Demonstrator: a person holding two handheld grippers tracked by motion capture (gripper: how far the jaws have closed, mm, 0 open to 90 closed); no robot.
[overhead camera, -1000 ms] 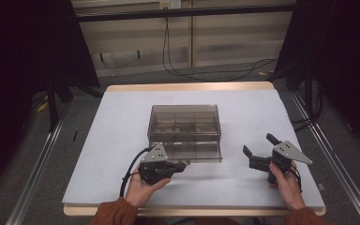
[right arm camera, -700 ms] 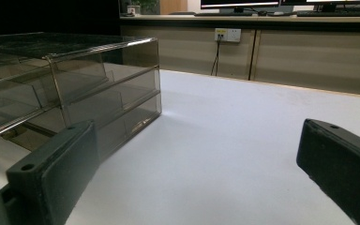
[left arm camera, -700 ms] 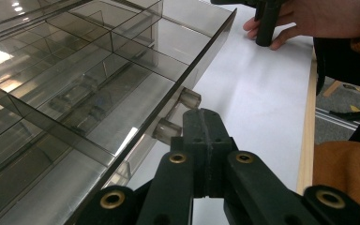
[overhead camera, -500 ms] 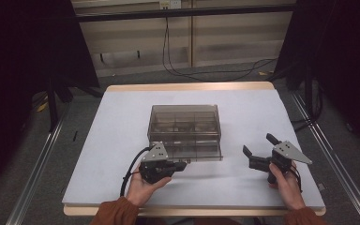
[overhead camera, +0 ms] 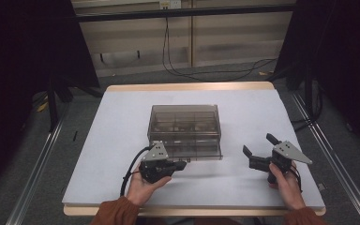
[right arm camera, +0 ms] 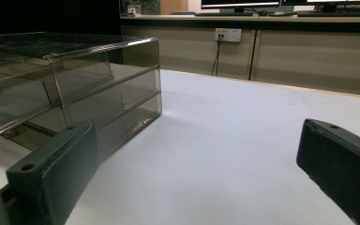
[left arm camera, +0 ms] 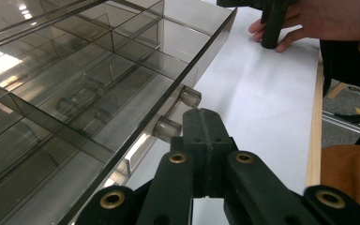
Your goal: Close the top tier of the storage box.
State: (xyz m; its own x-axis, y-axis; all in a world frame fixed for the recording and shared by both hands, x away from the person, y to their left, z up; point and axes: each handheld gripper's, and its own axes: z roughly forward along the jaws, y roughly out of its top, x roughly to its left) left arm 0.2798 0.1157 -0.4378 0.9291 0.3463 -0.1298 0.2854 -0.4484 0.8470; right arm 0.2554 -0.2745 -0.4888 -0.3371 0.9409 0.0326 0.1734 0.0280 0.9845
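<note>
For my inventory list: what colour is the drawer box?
Smoky transparent grey drawer box; high view shows it best.

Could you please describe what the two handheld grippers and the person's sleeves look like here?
Both the left gripper and the right gripper are black, each topped by a grey three-cornered plate. Brass-coloured rivets mark the left one's linkage. A black cable loops from it. The sleeves are rust-orange.

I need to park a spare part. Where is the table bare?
Bare: table left of the clear drawer box, behind it, and to its right. Crowded: the front, where the left gripper and right gripper sit.
</note>
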